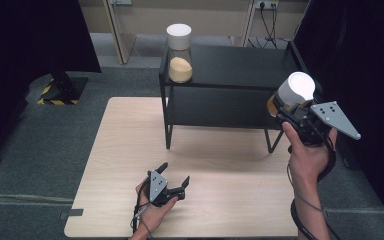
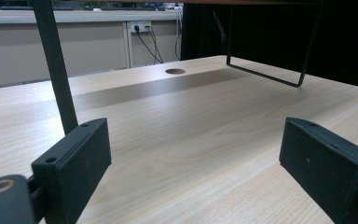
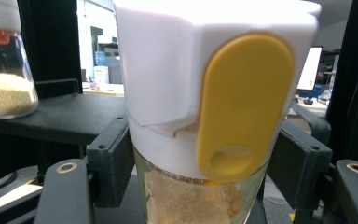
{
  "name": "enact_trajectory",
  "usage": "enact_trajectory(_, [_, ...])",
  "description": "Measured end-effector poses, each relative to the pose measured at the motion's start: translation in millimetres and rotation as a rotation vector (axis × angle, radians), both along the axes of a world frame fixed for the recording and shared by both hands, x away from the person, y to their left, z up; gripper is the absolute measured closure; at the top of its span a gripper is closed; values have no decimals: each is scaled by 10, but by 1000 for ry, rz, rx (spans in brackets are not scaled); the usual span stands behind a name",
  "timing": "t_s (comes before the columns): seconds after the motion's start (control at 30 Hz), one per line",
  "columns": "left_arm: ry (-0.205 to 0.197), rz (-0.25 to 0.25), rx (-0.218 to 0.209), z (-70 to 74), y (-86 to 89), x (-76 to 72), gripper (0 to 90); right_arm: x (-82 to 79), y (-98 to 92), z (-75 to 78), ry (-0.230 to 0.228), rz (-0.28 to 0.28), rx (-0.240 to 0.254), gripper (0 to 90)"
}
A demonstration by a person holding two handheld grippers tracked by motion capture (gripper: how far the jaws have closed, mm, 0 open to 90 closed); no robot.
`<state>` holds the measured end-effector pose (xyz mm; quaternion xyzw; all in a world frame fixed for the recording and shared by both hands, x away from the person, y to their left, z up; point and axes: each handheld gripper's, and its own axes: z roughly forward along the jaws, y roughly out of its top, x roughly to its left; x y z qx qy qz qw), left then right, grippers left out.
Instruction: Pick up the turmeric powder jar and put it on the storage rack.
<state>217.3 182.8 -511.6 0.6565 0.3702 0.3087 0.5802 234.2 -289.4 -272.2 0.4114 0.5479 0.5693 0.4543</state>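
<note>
Right now the right gripper [image 1: 287, 107] fingers are clamped on the jar [image 3: 205, 116], one each side just under its white lid, held upright beside the shelf [image 1: 230, 65], likely to join the other jar [image 1: 179, 52]. Left gripper [image 1: 172, 177] rests on the counter [image 1: 220, 165], fingers open, empty.

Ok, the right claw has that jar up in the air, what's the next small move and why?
Probably carry the seasoning jar over the shelf top beside the other jar: the right claw grips it near the shelf's right end, with free space there.
</note>
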Motion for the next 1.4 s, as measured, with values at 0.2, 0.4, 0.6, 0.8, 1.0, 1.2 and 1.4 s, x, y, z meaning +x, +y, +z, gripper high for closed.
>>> enact_trajectory(0.2, [2, -1, -2, 1, 5, 3, 85, 87, 32, 121, -2, -8, 6, 308])
enact_trajectory(0.4, [2, -2, -1, 1, 6, 4, 85, 177, 62, 244, 7, -16, -1, 308])
enact_trajectory(0.6, [0, -2, -2, -3, 3, 3, 85, 278, 72, 396, 13, -31, 5, 308])
enact_trajectory(0.8, [1, -2, 0, 1, 3, 5, 85, 397, 78, 545, 27, -51, -1, 308])
enact_trajectory(1.0, [-1, -4, -1, -2, 5, 4, 85, 502, 98, 608, 45, -69, -14, 308])
enact_trajectory(1.2, [-2, -4, -1, -5, 5, 2, 85, 604, 61, 639, 61, -70, 1, 308])
enact_trajectory(1.4, [-1, -6, 3, 1, 3, 5, 85, 708, 40, 691, 80, -89, 13, 308])
